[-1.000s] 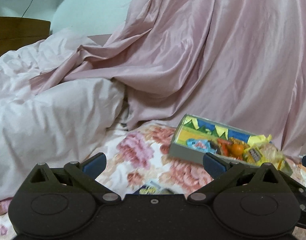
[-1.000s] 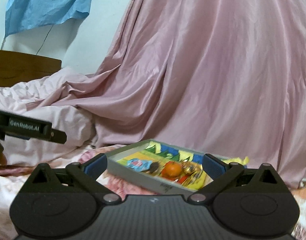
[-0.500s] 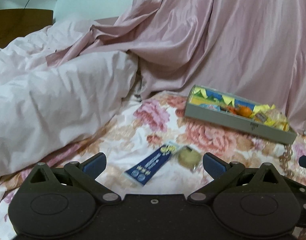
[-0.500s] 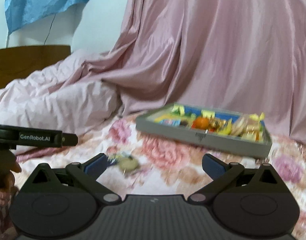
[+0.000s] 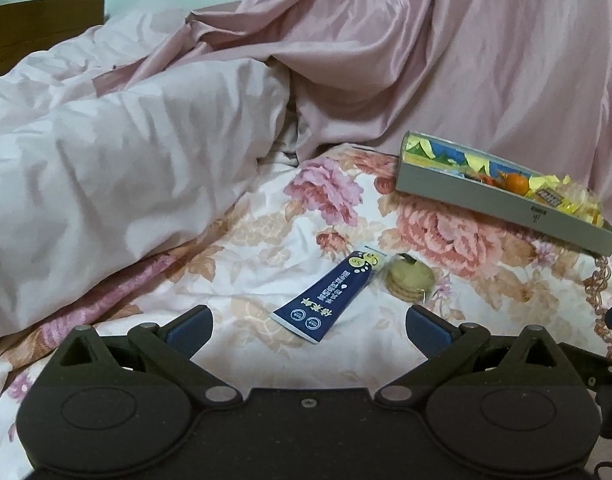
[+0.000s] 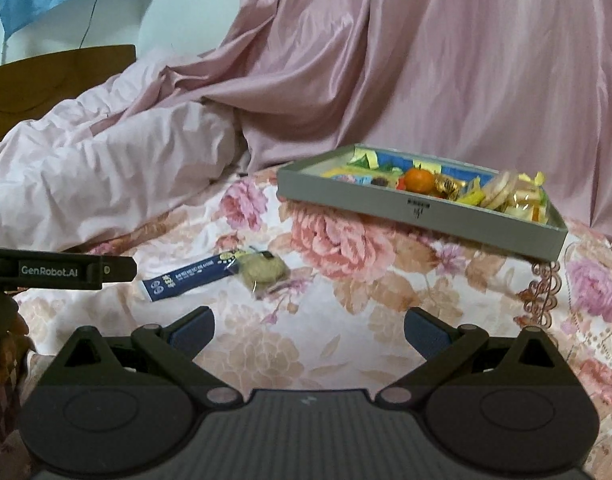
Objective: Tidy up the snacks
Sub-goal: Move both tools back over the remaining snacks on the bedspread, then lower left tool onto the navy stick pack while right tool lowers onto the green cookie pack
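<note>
A dark blue snack stick pack [image 5: 326, 296] [image 6: 185, 276] and a clear-wrapped round biscuit pack [image 5: 410, 277] [image 6: 263, 269] lie side by side on the floral bedsheet. A grey tray [image 5: 490, 196] [image 6: 406, 204] holding an orange, candies and other snacks sits further back to the right. My left gripper [image 5: 308, 326] is open and empty, just short of the blue pack. My right gripper [image 6: 308, 326] is open and empty above the sheet, with the two packs ahead to its left.
A bunched white duvet [image 5: 105, 168] fills the left side. A pink satin sheet [image 5: 446, 60] hangs behind the tray. A wooden headboard [image 6: 45, 76] stands at the far left. The left gripper's body [image 6: 57, 270] shows at the right wrist view's left edge.
Both grippers have tilted down and drawn back, bringing the blue pack and the biscuit pack into view on the sheet. The tray now sits further back. Both jaws stay open.
</note>
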A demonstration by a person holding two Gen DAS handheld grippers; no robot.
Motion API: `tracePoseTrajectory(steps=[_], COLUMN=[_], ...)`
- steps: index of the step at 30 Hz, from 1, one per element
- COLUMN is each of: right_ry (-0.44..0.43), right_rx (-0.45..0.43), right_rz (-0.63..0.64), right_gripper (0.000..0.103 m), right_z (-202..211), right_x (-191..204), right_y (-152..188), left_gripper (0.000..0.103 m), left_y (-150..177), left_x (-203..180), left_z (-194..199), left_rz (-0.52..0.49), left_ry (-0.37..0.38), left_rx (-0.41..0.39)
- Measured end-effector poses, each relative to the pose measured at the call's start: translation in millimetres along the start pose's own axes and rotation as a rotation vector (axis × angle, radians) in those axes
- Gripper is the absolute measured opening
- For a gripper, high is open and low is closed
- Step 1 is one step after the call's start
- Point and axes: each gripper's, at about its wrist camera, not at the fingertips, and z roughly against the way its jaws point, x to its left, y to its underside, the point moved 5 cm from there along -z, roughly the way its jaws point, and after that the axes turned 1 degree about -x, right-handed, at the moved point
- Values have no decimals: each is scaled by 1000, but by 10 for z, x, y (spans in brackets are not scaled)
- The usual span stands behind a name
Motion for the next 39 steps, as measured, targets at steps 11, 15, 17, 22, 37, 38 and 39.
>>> tracePoseTrajectory(steps=[11,15,17,22,37,38,39], right_ry=[-3,-2,-3,-10,-81,-99,-114], right_rx=[62,74,81,91,75,75,74], right_rz=[23,43,52,124,199,197,196], right_gripper=[103,103,103,103,103,103,103], right_z=[-199,-296,-365,-570,-1197,-1243,-1286], right_x=[37,47,55,136,133,133,132], right_y=[50,38,31,35,-72,-82,-89], left_gripper=[102,102,102,102,102,102,102], left_y=[-61,-101,-120,-152,-138,-129,-121], left_x=[-8,11,5,2,-64,-53,-35], left_z=[-362,-487,-572,-708,-1076,-1094,-1113], left_rz=[-73,-89,-118,-204,-267,-268,-267], left_ry=[26,50,79,78,129,128,127], left_rx=[39,55,87,80,97,103,109])
